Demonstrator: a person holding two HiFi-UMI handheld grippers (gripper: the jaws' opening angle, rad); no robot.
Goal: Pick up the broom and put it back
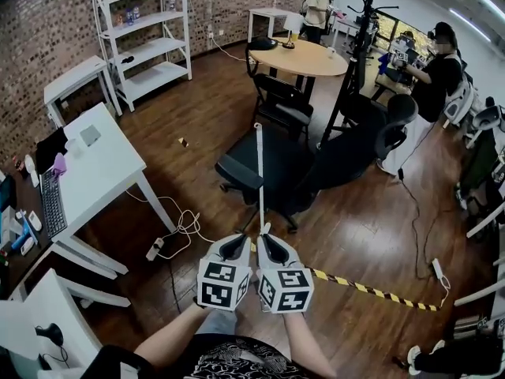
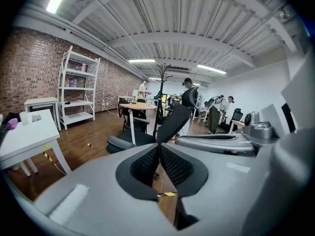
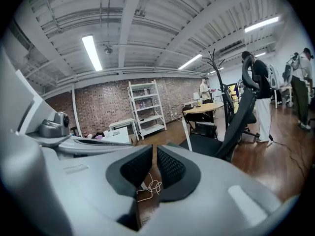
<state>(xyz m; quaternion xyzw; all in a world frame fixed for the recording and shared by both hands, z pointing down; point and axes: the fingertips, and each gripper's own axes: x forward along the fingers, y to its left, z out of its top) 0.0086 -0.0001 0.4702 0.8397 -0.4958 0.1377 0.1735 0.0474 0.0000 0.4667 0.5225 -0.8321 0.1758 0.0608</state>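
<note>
Left tongs (image 1: 234,248) clenched empty, right tongs (image 1: 272,249) barely parted on nothing, side by side, angled slightly down toward the broom (image 1: 258,156) standing upright against a black office chair (image 1: 288,164) near the white counter (image 1: 110,172).

The white broom handle (image 1: 258,164) stands beside the black office chair (image 1: 286,153); white surface (image 1: 102,172) left, round wooden table (image 1: 308,58) behind.

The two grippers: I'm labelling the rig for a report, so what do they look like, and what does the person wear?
The left gripper and the right gripper have pale grey moulded shells with black, mesh-textured pads on the jaws. Each carries a white cube with black square markers. The person wears a black top with a white pattern; the forearms are unsleeved.
</note>
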